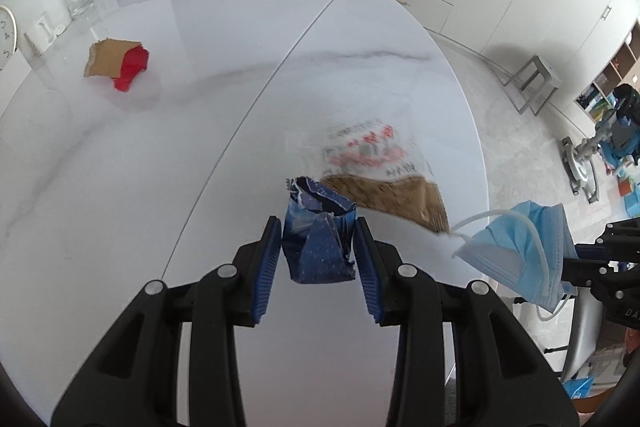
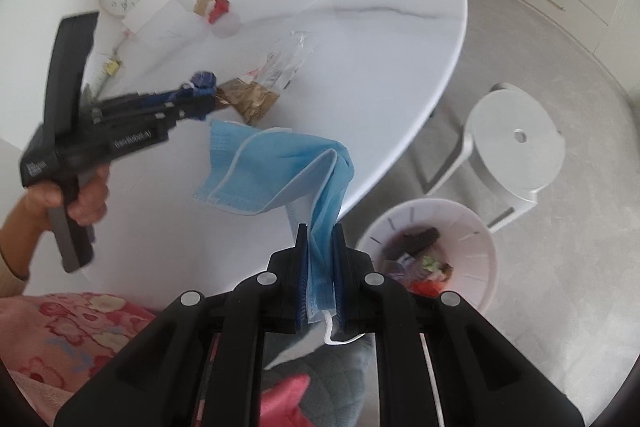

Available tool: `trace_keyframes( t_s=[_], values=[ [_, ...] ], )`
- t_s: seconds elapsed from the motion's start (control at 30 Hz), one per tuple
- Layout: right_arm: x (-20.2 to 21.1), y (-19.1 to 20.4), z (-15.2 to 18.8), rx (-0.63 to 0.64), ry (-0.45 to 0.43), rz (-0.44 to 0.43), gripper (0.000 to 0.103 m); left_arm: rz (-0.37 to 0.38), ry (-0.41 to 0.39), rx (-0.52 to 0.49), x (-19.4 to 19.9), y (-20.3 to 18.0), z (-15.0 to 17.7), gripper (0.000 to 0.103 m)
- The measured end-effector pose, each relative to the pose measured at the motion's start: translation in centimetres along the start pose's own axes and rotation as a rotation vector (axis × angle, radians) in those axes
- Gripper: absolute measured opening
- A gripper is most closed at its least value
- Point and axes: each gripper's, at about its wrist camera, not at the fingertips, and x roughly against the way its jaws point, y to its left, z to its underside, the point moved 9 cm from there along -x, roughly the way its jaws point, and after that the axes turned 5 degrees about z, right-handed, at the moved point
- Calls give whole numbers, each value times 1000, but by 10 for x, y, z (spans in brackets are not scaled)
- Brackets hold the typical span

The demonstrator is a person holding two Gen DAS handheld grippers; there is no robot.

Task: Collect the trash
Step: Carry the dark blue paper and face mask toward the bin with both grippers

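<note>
Above the table point(image 1: 120, 167) — left jaws grip one blue wrapper point(image 1: 318, 243), right jaws one mask point(image 2: 272, 175).

I see a glossy, smooth marble-look table point(image 1: 160, 155); on it lie torn matt cardboard point(image 1: 107, 58) and clear crinkled plastic bag point(image 1: 368, 151), beside my crumpled blue paper point(image 1: 316, 239).

Left gripper point(image 1: 316, 243) was angled steeply down, its blue pads point(image 1: 266, 267) clamped on either side of a crumpled blue wrapper point(image 1: 318, 251) with a fair gap between the jaws. From the right wrist view you could see the person's left hand point(image 2: 86, 197) wrapped round the handle, bare forearm coming in from the picture's left edge. Right gripper point(image 2: 320, 267) also pointed steeply down, jaws nearly together, pinching a blue face mask point(image 2: 272, 171) that hung out past the tips.
</note>
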Motion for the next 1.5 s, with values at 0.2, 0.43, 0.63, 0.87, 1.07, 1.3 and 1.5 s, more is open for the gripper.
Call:
trace_keyframes(
  t_s=[0.2, 0.43, 0.63, 0.87, 1.07, 1.3, 1.5],
  values=[
    [-5, 8, -7, 21, 5, 21, 12, 108, -55, -29, 28, -21, -13, 37],
    [-10, 14, -7, 42, 19, 23, 12, 129, -51, -117, 21, -40, -46, 37],
    [-10, 11, -7, 33, 20, 32, 12, 105, 65, -157, -29, -46, -44, 37],
    [-7, -1, 3, -11, 26, 35, 12, 83, 76, -161, -41, -43, -40, 37],
    [0, -23, 21, -70, 39, 59, 12, 57, 90, -172, -50, -45, -39, 37],
    [21, -50, 31, -166, -3, 58, 12, 62, 34, -191, -31, -57, -48, 37],
    [54, -74, 37, -219, -70, 78, 12, 131, -46, -248, 24, -113, -54, 37]
  ],
)
